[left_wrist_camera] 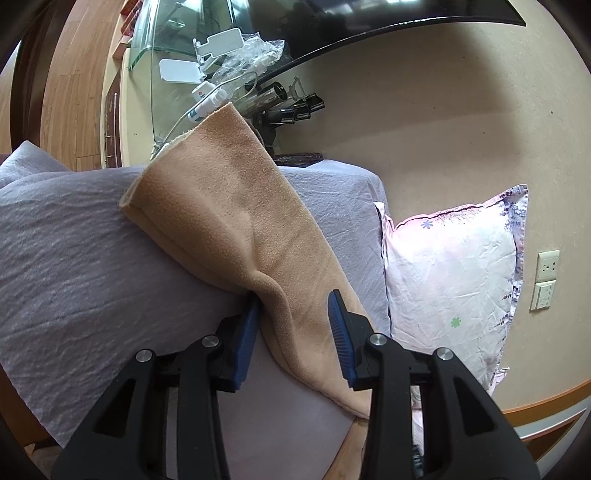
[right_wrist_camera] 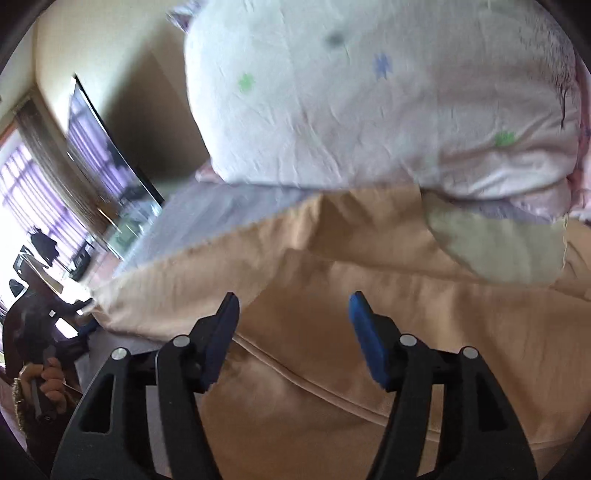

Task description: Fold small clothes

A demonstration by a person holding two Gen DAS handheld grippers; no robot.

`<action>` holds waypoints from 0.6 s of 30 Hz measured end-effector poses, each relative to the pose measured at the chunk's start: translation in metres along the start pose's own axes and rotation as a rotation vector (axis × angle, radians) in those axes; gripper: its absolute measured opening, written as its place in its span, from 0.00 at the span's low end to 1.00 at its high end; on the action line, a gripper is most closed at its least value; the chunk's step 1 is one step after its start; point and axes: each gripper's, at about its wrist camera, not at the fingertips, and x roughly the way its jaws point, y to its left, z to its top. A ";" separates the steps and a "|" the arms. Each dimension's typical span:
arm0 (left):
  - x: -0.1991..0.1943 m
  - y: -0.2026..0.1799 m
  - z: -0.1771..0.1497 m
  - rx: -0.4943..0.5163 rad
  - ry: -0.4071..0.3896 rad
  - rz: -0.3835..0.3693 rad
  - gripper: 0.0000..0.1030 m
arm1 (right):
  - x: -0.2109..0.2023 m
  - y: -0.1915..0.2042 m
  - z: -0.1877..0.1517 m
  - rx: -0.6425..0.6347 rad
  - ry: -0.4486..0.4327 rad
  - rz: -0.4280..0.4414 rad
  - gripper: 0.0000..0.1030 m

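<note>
A tan fleece garment (left_wrist_camera: 229, 206) lies on the lavender bed sheet (left_wrist_camera: 66, 251). In the left wrist view my left gripper (left_wrist_camera: 295, 306) is open, its blue pads (left_wrist_camera: 341, 332) on either side of a raised fold of the garment, not closed on it. In the right wrist view the same garment (right_wrist_camera: 369, 332) spreads wide below my right gripper (right_wrist_camera: 291, 306), which is open and empty just above the fabric. A paler lining patch (right_wrist_camera: 498, 247) shows at the garment's far right. The left gripper (right_wrist_camera: 77, 325) and the hand holding it show at the far left.
A white-pink flowered pillow (left_wrist_camera: 450, 273) stands against the beige wall to the right; it fills the top of the right wrist view (right_wrist_camera: 369, 92). A glass TV stand (left_wrist_camera: 166, 55) with clutter and a dark TV (left_wrist_camera: 369, 22) stand beyond the bed. Wall sockets (left_wrist_camera: 546, 266) are at the right.
</note>
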 end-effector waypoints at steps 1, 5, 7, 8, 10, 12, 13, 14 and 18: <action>0.001 -0.001 0.000 -0.001 -0.005 0.002 0.42 | -0.005 0.005 -0.005 -0.042 -0.047 -0.024 0.61; 0.003 -0.005 -0.001 0.001 -0.020 0.013 0.43 | -0.039 0.002 -0.018 0.012 -0.051 0.119 0.63; 0.005 -0.006 0.000 0.006 -0.029 0.018 0.37 | -0.065 -0.007 -0.024 0.034 -0.093 0.134 0.69; 0.008 -0.008 0.002 0.021 -0.031 0.042 0.17 | -0.080 -0.015 -0.028 0.045 -0.123 0.143 0.74; 0.011 -0.010 0.004 0.046 -0.037 0.060 0.07 | -0.101 -0.031 -0.034 0.063 -0.157 0.156 0.77; 0.011 -0.023 0.001 0.098 -0.059 0.070 0.07 | -0.122 -0.046 -0.041 0.082 -0.189 0.159 0.77; 0.010 -0.038 -0.004 0.149 -0.074 0.067 0.07 | -0.135 -0.058 -0.044 0.094 -0.213 0.161 0.77; 0.010 -0.063 -0.013 0.228 -0.087 0.058 0.07 | -0.140 -0.068 -0.048 0.106 -0.232 0.161 0.77; 0.021 -0.162 -0.078 0.563 -0.055 -0.025 0.07 | -0.164 -0.112 -0.054 0.195 -0.339 0.138 0.77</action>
